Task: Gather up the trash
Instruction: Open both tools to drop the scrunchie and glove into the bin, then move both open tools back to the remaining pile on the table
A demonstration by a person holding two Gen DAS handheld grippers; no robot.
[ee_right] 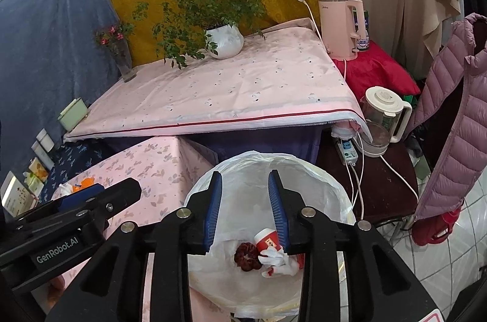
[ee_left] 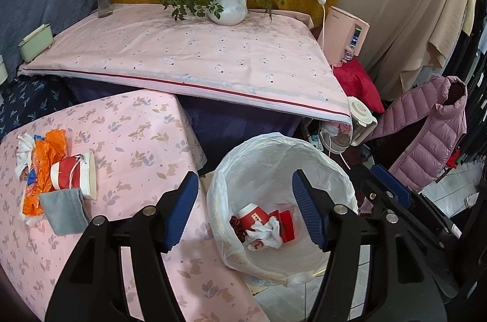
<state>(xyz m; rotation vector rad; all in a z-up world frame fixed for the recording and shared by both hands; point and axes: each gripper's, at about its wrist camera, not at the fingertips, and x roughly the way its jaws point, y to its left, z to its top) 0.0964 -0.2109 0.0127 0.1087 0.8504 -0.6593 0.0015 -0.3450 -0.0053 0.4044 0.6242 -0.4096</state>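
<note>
Hovered over the lined bin (ee_left: 283,200): left claw (ee_left: 243,215) spread wide, right claw (ee_right: 245,209) partly parted, nothing between the pads of either. Inside the bin, a red paper cup (ee_right: 268,241), a crumpled white tissue (ee_right: 278,259) and a dark red scrap (ee_right: 246,256). On the pink worktop (ee_left: 137,145), well apart from the bin: another red cup (ee_left: 73,175), orange wrappers (ee_left: 45,163), a grey cloth (ee_left: 64,210).
</note>
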